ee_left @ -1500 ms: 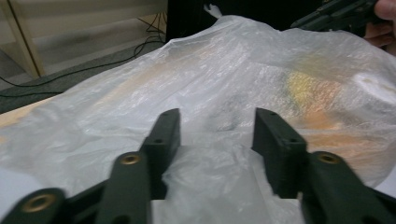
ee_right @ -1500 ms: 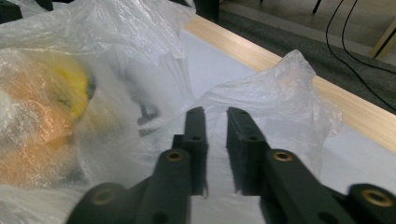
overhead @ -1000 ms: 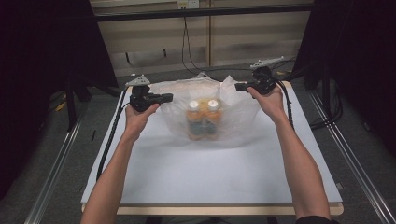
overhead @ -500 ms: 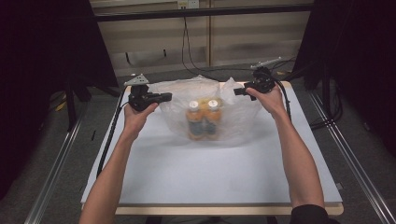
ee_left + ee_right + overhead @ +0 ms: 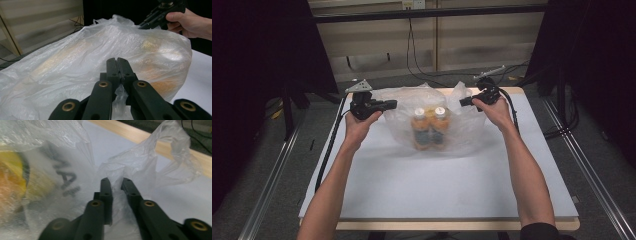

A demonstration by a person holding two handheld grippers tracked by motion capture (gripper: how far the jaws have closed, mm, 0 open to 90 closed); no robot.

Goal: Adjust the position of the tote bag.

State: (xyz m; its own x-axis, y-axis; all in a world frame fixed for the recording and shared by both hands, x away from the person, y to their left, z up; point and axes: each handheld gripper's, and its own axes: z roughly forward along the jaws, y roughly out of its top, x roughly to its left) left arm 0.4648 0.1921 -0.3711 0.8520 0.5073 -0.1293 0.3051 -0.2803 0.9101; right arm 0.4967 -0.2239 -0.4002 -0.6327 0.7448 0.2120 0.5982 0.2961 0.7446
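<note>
White worktop (image 5: 427, 190), filling the centre and lower part of the high view, with a pale wooden border visible along its far and near edges; the broad near half is bare, leaving open room in front of the load. Clear plastic bag (image 5: 432, 122), upper centre of the high view, resting on the far half of the worktop; its rear folds lie near the far edge. Two orange bottles with white caps (image 5: 429, 127) lie side by side inside the bag, caps toward the top of the frame. Both forearms enter from the bottom of the frame and reach forward, spread apart, one to each side of the bag. Left tool (image 5: 388, 104), left of the bag, held level and pointing toward the frame's centre; in the left gripper view its jaws are pressed together on a pinch of bag film (image 5: 119, 91). Right tool (image 5: 464, 103), right of the bag, pointing inward; its jaws have just been closing, and in the right gripper view a fold of bag film (image 5: 117, 195) stands pinched between them.
</note>
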